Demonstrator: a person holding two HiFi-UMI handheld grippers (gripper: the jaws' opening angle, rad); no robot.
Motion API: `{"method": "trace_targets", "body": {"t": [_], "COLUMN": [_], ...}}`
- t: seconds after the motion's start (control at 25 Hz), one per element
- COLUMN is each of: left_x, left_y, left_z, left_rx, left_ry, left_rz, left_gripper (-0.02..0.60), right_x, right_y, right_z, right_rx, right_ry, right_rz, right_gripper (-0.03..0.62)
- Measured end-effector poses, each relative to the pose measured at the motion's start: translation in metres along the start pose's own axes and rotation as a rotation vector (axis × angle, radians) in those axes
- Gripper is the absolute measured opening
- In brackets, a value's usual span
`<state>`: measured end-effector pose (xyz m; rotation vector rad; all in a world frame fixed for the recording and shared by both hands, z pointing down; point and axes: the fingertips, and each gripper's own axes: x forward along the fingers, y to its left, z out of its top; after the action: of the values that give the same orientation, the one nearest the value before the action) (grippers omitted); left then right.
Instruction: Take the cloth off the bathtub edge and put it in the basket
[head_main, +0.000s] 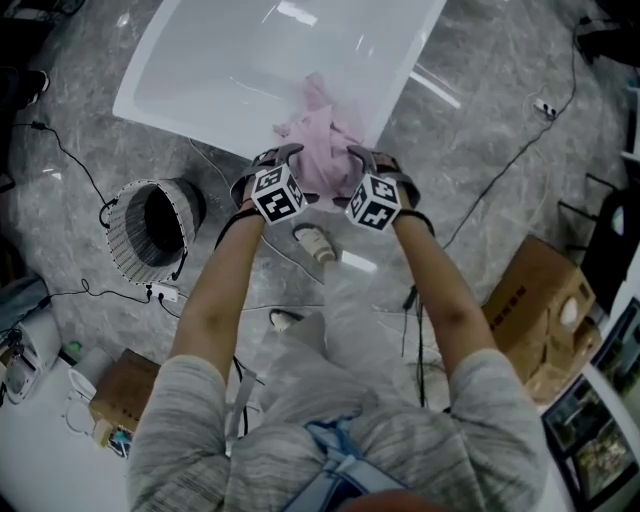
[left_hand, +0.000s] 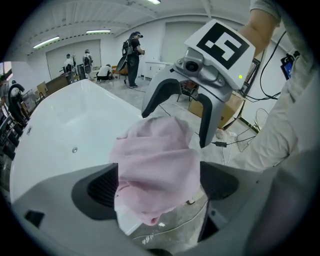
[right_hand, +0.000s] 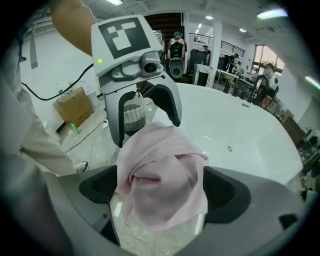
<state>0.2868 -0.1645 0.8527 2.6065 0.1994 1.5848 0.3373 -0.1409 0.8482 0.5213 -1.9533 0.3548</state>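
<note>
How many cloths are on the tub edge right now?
1. The pink cloth hangs over the bathtub's near edge, between the open left tongs and the open right tongs. Another underneath may be hidden.

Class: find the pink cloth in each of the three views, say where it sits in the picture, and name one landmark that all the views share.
Head view: pink cloth just above centre, draped over the near edge of the bathtub.
Left gripper view: pink cloth at centre, in the lower half.
Right gripper view: pink cloth at centre, in the lower half.
Shared landmark: the white bathtub, behind the cloth in every view.
</note>
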Motion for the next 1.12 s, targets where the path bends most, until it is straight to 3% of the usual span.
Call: {"method": "trace_targets", "body": {"t": [0.2, 0.4, 0.8, 0.92, 1.12], "left_x": [0.022, 0.04, 0.054, 0.054, 0.05], "left_y": [0.005, -0.001, 0.004, 0.004, -0.002], "left_z": [-0.015, -0.033, -0.026, -0.028, -0.02], "left_rx": [-0.043, 0.043, 0.064, 0.085, 0.113], "left_ry": [0.056, 0.187, 0.155, 0.155, 0.132], "left_rz": [-0.003, -0.06, -0.017, -0.015, -0.038], "left_gripper": [0.499, 0.499, 0.497, 0.48, 0.392], "right_x": [0.024, 0.039, 0.05, 0.051, 0.047], "right_y": [-0.005, -0.006, 0.001, 0.007, 0.012], "right_z": [-0.014, -0.017, -0.017, -0.016, -0.013], "right_rx": [-0.048, -0.011, 0.067, 0.048, 0.001], "right_ry": [0.085, 0.131, 0.125, 0.148, 0.149], "right_rz": [0.015, 0.073, 0.138, 0.16, 0.176], "right_gripper": [0.506, 0.506, 0.5, 0.443, 0.369]}}
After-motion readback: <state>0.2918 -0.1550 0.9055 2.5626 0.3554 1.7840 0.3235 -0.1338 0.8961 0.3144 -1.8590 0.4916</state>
